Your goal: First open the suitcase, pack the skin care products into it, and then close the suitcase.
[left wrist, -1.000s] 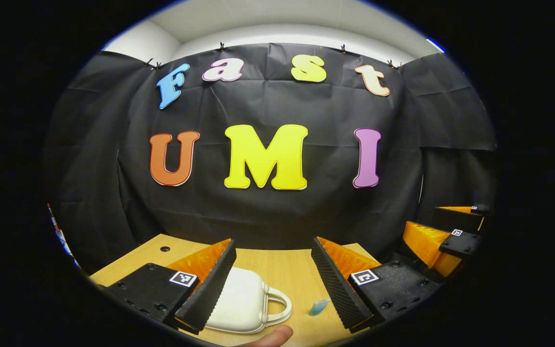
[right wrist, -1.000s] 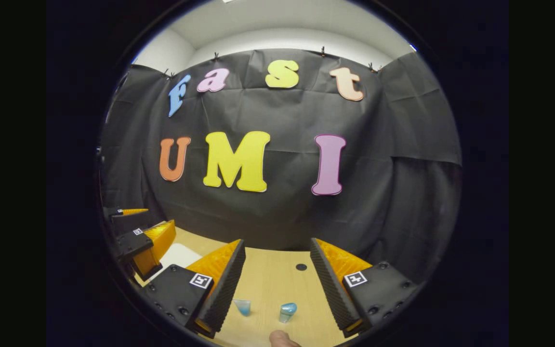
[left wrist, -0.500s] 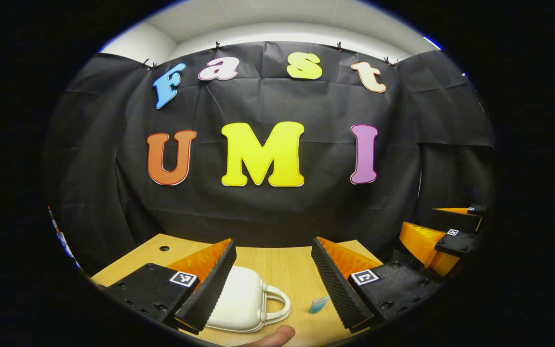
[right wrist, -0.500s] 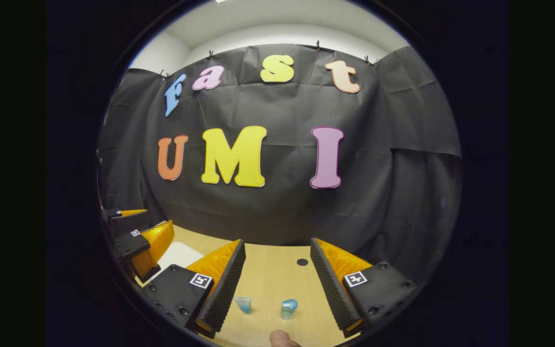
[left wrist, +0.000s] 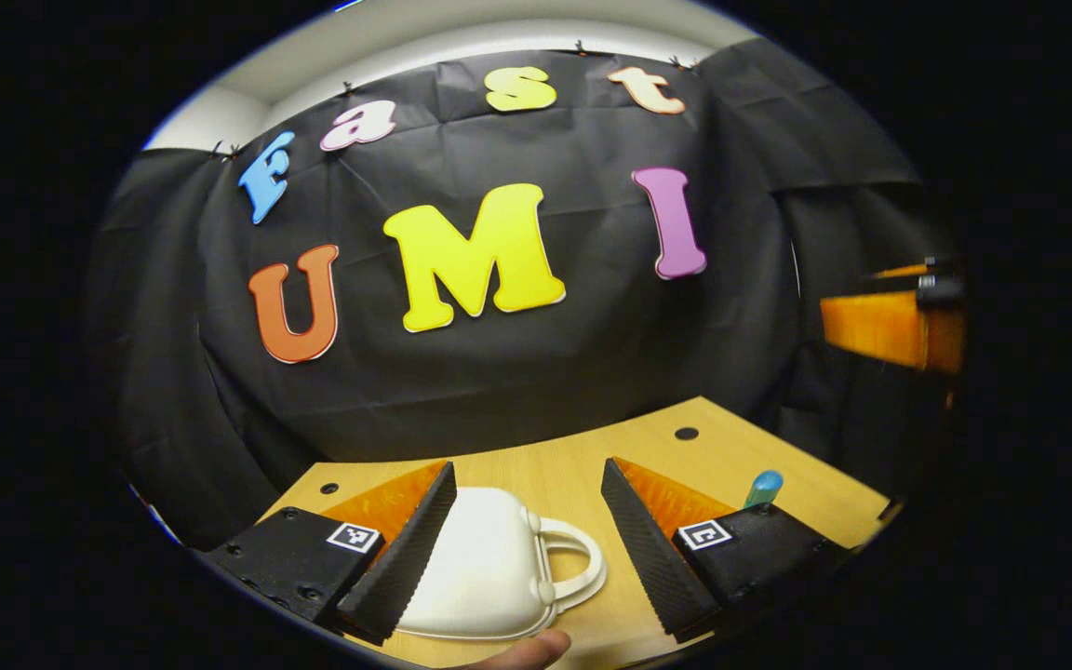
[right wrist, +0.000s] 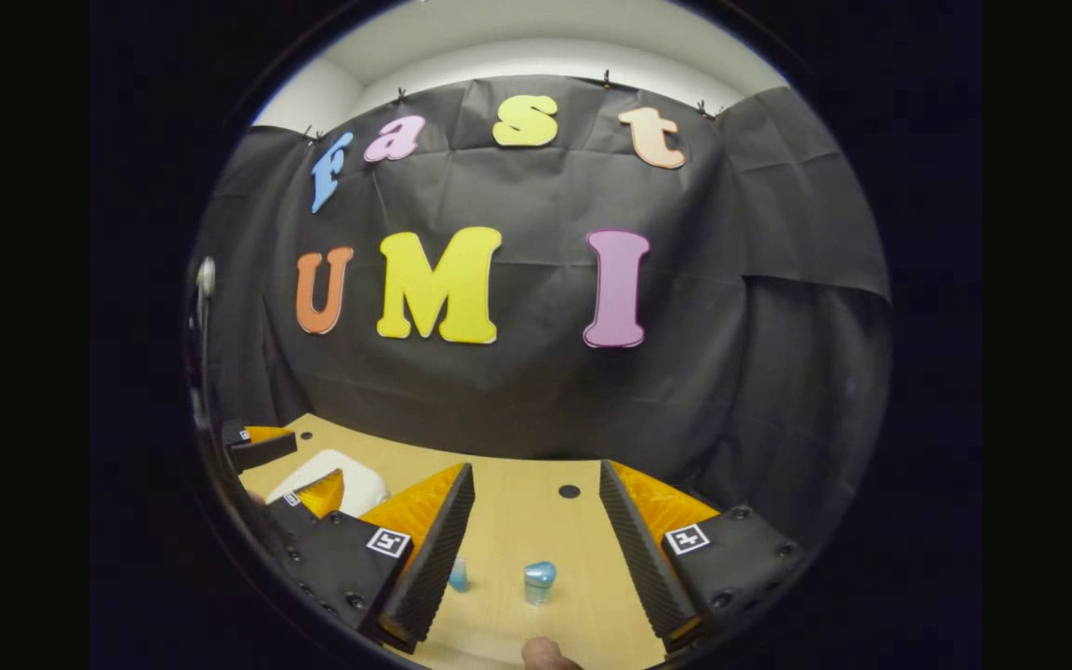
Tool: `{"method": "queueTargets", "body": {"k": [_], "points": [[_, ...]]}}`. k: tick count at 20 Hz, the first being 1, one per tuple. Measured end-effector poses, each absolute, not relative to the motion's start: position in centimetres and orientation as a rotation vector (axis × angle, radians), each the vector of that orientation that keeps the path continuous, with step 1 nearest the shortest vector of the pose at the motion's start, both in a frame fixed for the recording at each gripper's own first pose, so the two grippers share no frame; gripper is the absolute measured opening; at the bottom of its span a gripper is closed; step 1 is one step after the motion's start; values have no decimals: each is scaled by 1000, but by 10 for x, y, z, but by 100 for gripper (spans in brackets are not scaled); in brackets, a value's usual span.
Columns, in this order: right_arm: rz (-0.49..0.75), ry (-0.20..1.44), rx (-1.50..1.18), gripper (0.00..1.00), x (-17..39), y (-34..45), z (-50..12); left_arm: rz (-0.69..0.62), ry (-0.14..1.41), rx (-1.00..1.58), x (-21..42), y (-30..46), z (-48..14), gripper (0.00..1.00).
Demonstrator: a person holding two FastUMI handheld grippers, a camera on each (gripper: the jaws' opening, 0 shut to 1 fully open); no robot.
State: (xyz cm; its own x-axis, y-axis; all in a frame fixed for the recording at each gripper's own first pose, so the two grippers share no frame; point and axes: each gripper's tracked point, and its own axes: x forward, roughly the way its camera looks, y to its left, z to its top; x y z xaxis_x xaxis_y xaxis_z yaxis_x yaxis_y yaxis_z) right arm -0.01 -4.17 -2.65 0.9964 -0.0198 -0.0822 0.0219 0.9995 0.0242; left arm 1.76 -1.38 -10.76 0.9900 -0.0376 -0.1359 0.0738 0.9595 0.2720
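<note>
Since a second ago, the left tongs (left wrist: 527, 526) have tilted and dropped closer to the white suitcase (left wrist: 485, 577), which now sits larger between their spread, empty fingers. It lies closed on the wooden counter (left wrist: 722, 451), handle toward the right edge. The right tongs (right wrist: 536, 535) hover released above two small blue skin care products: a capped bottle (right wrist: 538, 582) standing near the counter's front edge and a tube (right wrist: 458, 574) just beside their left finger.

On the table (right wrist: 517, 530), the suitcase (left wrist: 485, 577) lies toward the left edge, two skin care bottles (right wrist: 539, 582) standing right of it.
</note>
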Motion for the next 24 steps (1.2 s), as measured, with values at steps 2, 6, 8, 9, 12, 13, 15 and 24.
{"method": "queueTargets", "body": {"k": [2,6,8,9,12,13,15,24], "points": [[-44,79,45,81,-4,-60,-29,-71,153,392,20,-16,-137,100],[-120,76,51,80,-4,-101,-35,-99,181,637,29,-21,-189,99],[-140,92,84,81,-2,-116,-40,-135,174,777,31,-30,-209,98],[-148,101,97,81,-2,-122,-44,-164,184,848,33,-38,-223,98],[-165,120,113,80,-1,-138,-50,-194,183,1054,39,-43,-246,96],[-166,126,113,81,-2,-142,-52,-179,183,1109,40,-45,-251,96],[-159,135,106,81,-3,-147,-57,-127,213,1183,45,-39,-265,95],[-95,182,46,80,-3,-145,-69,-54,359,1301,55,-22,-289,44]]}}
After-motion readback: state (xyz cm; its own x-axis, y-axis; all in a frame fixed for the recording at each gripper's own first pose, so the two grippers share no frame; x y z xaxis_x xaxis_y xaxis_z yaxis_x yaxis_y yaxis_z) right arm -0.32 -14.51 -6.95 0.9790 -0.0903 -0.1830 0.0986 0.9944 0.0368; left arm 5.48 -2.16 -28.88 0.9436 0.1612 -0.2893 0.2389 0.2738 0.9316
